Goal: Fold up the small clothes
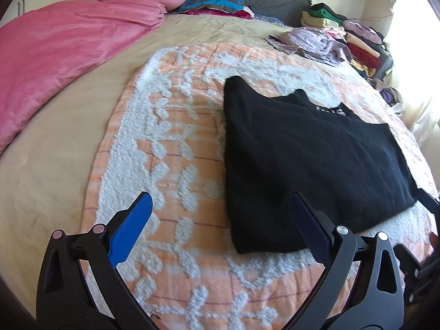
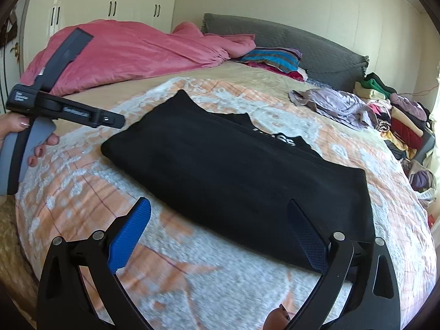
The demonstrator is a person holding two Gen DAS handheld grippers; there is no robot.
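Both claws are spread wide and holding nothing. The left gripper [image 1: 220, 211] hangs just over the orange-and-white blanket [image 1: 170, 148], its right blue pad [image 1: 308, 225] overlapping the near edge of the black shirt [image 1: 308, 148]; can't tell if it's actually touching the fabric or just above it. The right gripper [image 2: 217, 220] is the same deal: fingers far apart, left pad [image 2: 129, 236] over bare blanket, the other finger in front of the shirt's near edge.

The black shirt [image 2: 233, 170] lies folded into a flat rectangle in the middle of the blanket [image 2: 82, 181] on the bed, collar end pointing toward the grey headboard [image 2: 316, 46]. There's white lettering near the neck, but a fold covers half of it so I can't read it.

In the right wrist view the left gripper's body pokes in at the left edge, with a hand [image 2: 30, 143] around its handle, mostly cut off by the frame. A pile of clothes [image 2: 393, 121] sits along the far right side of the bed, and a pink duvet [image 1: 63, 55] is bunched up on the left. The near blanket is motion-blurred in the right wrist view.
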